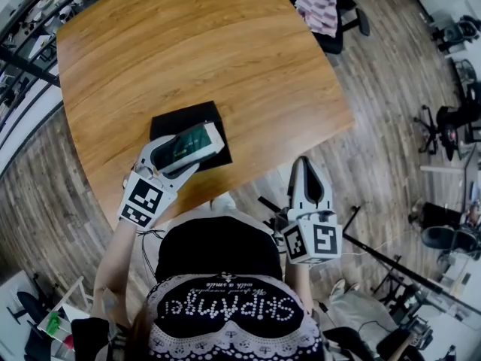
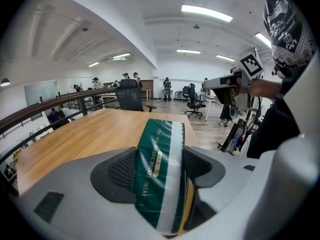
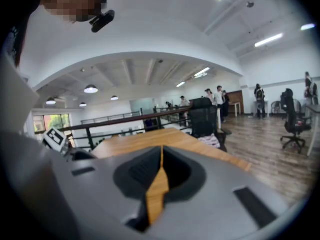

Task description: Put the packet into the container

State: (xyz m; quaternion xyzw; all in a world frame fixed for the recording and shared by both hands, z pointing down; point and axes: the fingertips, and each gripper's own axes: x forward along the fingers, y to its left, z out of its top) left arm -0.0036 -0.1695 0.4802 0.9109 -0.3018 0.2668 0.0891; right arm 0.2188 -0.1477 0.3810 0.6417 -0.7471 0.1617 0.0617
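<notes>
A green and white packet (image 1: 192, 143) is clamped between the jaws of my left gripper (image 1: 183, 156), above a flat black container (image 1: 189, 116) near the table's front edge. In the left gripper view the packet (image 2: 159, 169) fills the gap between the dark pads, its green side up with gold print. My right gripper (image 1: 304, 173) hangs off the table's front edge, to the right of the person's body, jaws closed with nothing between them. In the right gripper view its pads (image 3: 177, 171) meet along a thin line.
The wooden table (image 1: 195, 43) stretches away beyond the container. A chair with a pink cloth (image 1: 319, 11) stands at its far right corner. Office chairs (image 1: 449, 122) and cables stand on the wooden floor to the right. A railing (image 1: 22, 66) runs along the left.
</notes>
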